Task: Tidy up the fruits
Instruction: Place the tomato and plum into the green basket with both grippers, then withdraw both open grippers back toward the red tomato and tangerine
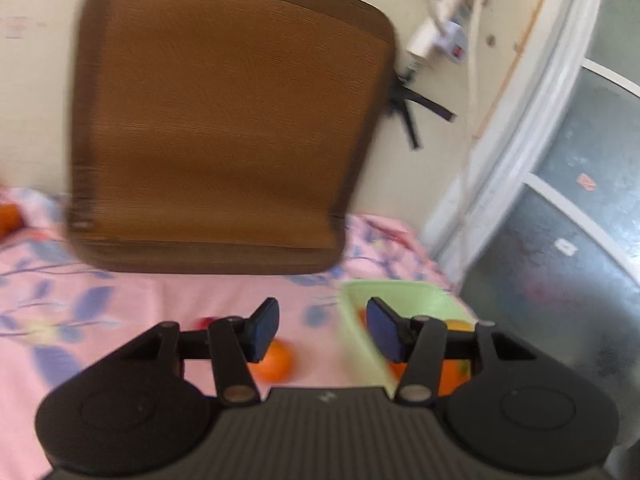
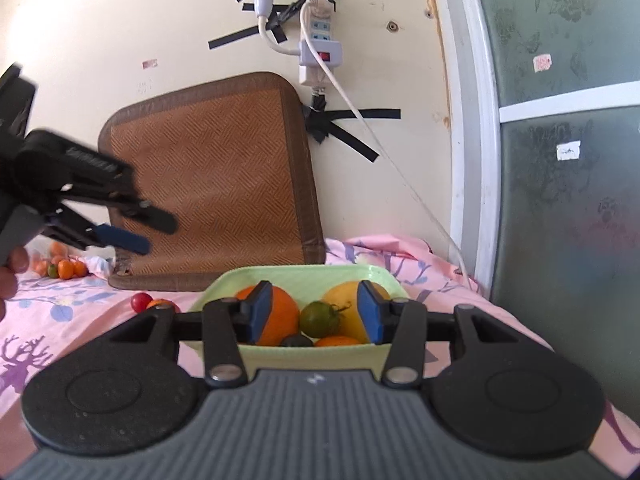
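A light green tray (image 2: 304, 270) sits on the pink flowered sheet and holds an orange (image 2: 280, 316), a green tomato (image 2: 320, 318), a yellow fruit (image 2: 344, 304) and two smaller fruits at the front. My right gripper (image 2: 315, 314) hovers open just before the tray, with nothing between its pads. My left gripper (image 1: 324, 330) is open too and holds nothing. It hangs above the sheet at the tray's (image 1: 400, 296) left rim, with a loose orange (image 1: 274, 364) below its left finger. In the right wrist view the left gripper (image 2: 154, 232) shows at far left, held by a hand (image 2: 12, 268).
A brown woven mat (image 2: 212, 184) leans on the wall behind the tray. A red cherry tomato (image 2: 140, 302) and a small orange fruit (image 2: 162, 303) lie left of the tray, with several small fruits (image 2: 64, 268) farther left. A power strip (image 2: 320, 48) and cable hang on the wall; a glass door (image 2: 560, 200) stands at right.
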A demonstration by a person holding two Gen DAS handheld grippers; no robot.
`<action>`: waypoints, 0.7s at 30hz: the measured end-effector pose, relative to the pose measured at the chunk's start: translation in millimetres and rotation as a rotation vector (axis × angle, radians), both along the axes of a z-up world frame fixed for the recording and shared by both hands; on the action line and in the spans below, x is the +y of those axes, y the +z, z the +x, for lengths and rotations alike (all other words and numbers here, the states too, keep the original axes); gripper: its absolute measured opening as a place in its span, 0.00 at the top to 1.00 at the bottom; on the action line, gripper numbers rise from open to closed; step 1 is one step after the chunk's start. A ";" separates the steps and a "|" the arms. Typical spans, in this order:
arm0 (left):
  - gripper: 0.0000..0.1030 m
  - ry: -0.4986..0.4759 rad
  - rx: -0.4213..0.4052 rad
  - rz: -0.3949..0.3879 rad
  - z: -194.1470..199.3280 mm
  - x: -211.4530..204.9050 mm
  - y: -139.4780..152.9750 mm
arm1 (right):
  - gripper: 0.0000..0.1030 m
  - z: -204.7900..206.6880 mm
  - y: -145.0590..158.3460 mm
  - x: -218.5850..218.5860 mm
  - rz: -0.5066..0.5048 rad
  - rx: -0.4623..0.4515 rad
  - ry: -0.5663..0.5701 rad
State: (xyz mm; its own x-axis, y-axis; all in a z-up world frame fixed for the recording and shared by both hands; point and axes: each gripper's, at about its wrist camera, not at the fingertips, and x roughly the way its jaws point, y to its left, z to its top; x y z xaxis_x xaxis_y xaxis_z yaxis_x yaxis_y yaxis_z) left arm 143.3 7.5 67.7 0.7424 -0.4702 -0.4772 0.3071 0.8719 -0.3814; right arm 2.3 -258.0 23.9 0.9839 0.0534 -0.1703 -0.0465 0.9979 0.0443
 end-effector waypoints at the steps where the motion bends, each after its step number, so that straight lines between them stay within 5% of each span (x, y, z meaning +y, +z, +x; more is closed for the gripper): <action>1: 0.52 0.030 -0.005 0.026 -5.8 11.0 -3.6 | 0.53 -2.4 2.2 2.9 0.000 -0.007 0.013; 6: 0.52 0.134 -0.002 0.140 -34.2 50.1 -32.3 | 0.53 -5.2 10.0 34.2 -0.022 0.005 0.130; 11: 0.52 0.179 0.011 0.194 -48.0 56.9 -56.2 | 0.53 6.2 2.9 71.2 0.040 0.118 0.245; 21: 0.47 0.198 -0.091 0.281 -69.4 48.9 -58.7 | 0.52 18.8 -14.5 96.0 0.042 0.261 0.216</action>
